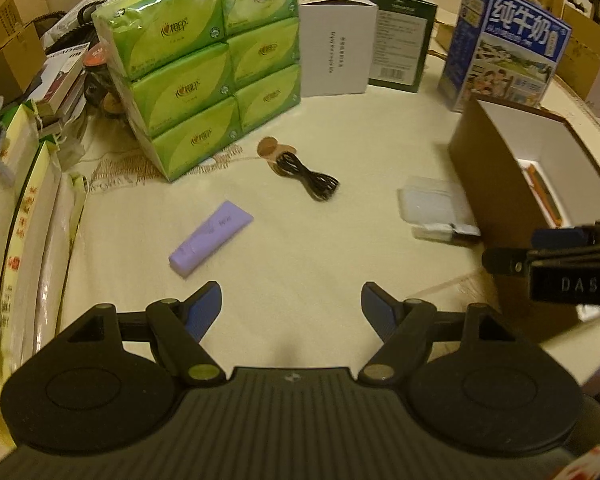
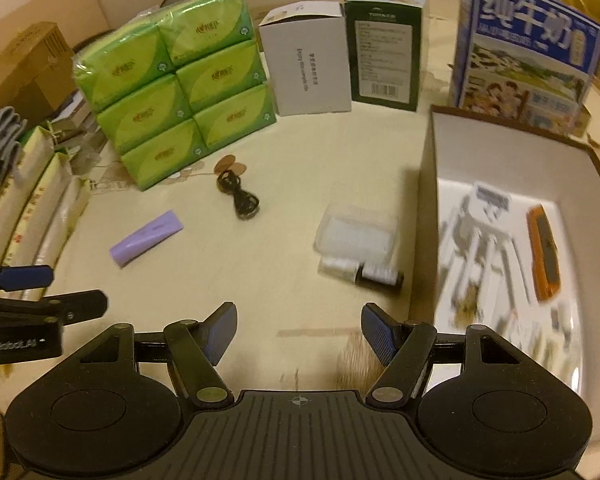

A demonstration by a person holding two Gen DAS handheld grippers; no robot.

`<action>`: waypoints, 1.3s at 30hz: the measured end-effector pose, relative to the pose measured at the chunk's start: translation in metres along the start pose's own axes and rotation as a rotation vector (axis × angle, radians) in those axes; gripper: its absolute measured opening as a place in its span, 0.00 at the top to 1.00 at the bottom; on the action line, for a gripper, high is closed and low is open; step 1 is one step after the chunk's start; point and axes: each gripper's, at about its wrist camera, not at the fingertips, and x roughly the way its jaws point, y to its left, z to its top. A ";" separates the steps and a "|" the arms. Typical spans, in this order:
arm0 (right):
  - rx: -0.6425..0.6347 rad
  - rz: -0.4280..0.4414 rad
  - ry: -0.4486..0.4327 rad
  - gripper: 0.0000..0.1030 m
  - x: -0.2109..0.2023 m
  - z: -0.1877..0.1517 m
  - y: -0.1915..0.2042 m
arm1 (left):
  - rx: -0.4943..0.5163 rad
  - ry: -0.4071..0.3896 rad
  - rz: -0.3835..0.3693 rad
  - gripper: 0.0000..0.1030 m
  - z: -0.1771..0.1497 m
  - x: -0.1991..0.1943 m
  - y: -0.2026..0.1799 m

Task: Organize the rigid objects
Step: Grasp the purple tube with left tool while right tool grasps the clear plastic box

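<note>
On the cream tablecloth lie a purple tube (image 1: 210, 238) (image 2: 146, 238), a coiled black cable (image 1: 306, 176) (image 2: 238, 194), a clear plastic case (image 1: 432, 204) (image 2: 356, 234) and two small vials (image 2: 360, 272) just in front of the case. A brown open box (image 1: 496, 184) (image 2: 428, 208) at the right holds white plastic parts (image 2: 476, 240) and an orange item (image 2: 544, 252). My left gripper (image 1: 291, 312) hangs open over bare cloth, nearer than the tube. My right gripper (image 2: 298, 332) is open too, nothing between its fingers, just short of the vials.
A stack of green tissue packs (image 1: 204, 64) (image 2: 176, 84), a white carton (image 1: 336, 48), a dark green carton (image 2: 384, 60) and a blue milk carton (image 1: 504, 40) (image 2: 520, 52) stand along the back. Books and bags (image 1: 28, 184) crowd the left edge.
</note>
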 end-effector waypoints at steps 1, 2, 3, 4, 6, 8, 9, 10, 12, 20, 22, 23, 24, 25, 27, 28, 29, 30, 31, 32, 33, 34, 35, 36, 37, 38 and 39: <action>-0.013 -0.003 0.001 0.36 0.007 0.005 -0.002 | -0.001 -0.003 0.004 0.29 0.003 0.006 0.003; -0.031 -0.006 0.004 0.36 0.017 0.010 -0.004 | -0.003 -0.002 0.007 0.29 0.007 0.013 0.006; -0.050 -0.016 0.007 0.36 0.026 0.016 -0.006 | -0.005 -0.001 0.009 0.29 0.011 0.021 0.009; -0.072 -0.021 0.008 0.36 0.035 0.021 -0.008 | -0.006 -0.004 0.010 0.29 0.014 0.028 0.013; -0.127 -0.024 0.013 0.36 0.053 0.031 -0.011 | -0.003 0.000 0.017 0.29 0.020 0.043 0.018; -0.200 -0.031 0.032 0.36 0.072 0.040 -0.014 | 0.002 0.001 0.010 0.29 0.025 0.056 0.023; -0.238 -0.032 0.044 0.36 0.080 0.044 -0.014 | 0.001 0.005 0.009 0.29 0.027 0.063 0.027; -0.278 -0.038 0.059 0.36 0.087 0.048 -0.015 | -0.004 0.009 0.006 0.29 0.029 0.068 0.030; -0.369 -0.034 0.091 0.36 0.103 0.055 -0.015 | -0.016 0.017 0.000 0.29 0.031 0.079 0.037; -0.641 -0.004 0.238 0.36 0.150 0.061 -0.016 | 0.019 0.040 0.007 0.29 0.032 0.113 0.050; -0.690 -0.016 0.263 0.36 0.159 0.061 -0.015 | 0.025 0.045 0.006 0.29 0.031 0.119 0.053; -0.705 -0.013 0.286 0.36 0.163 0.062 -0.015 | 0.027 0.046 0.003 0.29 0.031 0.122 0.055; -0.710 -0.013 0.300 0.36 0.167 0.065 -0.015 | 0.029 0.046 0.000 0.29 0.030 0.125 0.056; -0.715 -0.020 0.309 0.36 0.171 0.068 -0.015 | 0.031 0.044 -0.002 0.29 0.030 0.127 0.057; -0.741 -0.040 0.342 0.36 0.180 0.071 -0.013 | 0.042 0.044 -0.006 0.29 0.030 0.132 0.059; -0.754 -0.045 0.367 0.36 0.184 0.072 -0.012 | 0.048 0.044 -0.007 0.29 0.030 0.134 0.060; -0.764 -0.042 0.387 0.36 0.189 0.072 -0.011 | 0.059 0.043 -0.008 0.29 0.030 0.136 0.061; -0.764 -0.037 0.392 0.40 0.192 0.073 -0.010 | 0.069 0.042 -0.004 0.29 0.031 0.139 0.061; -0.756 -0.029 0.387 0.43 0.193 0.075 -0.010 | 0.080 0.041 0.003 0.29 0.032 0.141 0.062; -0.736 -0.022 0.378 0.44 0.194 0.078 -0.011 | 0.090 0.042 0.008 0.29 0.033 0.144 0.063; -0.708 -0.014 0.372 0.44 0.194 0.081 -0.011 | 0.101 0.045 0.013 0.29 0.033 0.147 0.065; -0.673 -0.004 0.359 0.44 0.194 0.083 -0.012 | 0.109 0.048 0.019 0.29 0.033 0.149 0.066; -0.631 0.014 0.339 0.44 0.192 0.086 -0.013 | 0.117 0.052 0.026 0.29 0.034 0.152 0.068; -0.590 0.030 0.321 0.44 0.191 0.088 -0.013 | 0.126 0.055 0.031 0.29 0.034 0.156 0.069; -0.540 0.045 0.303 0.44 0.189 0.090 -0.013 | 0.131 0.058 0.032 0.31 0.035 0.158 0.071; -0.487 0.067 0.285 0.44 0.188 0.092 -0.014 | 0.134 0.063 0.031 0.35 0.035 0.161 0.072; -0.443 0.088 0.265 0.44 0.186 0.092 -0.014 | 0.137 0.074 0.029 0.37 0.036 0.165 0.074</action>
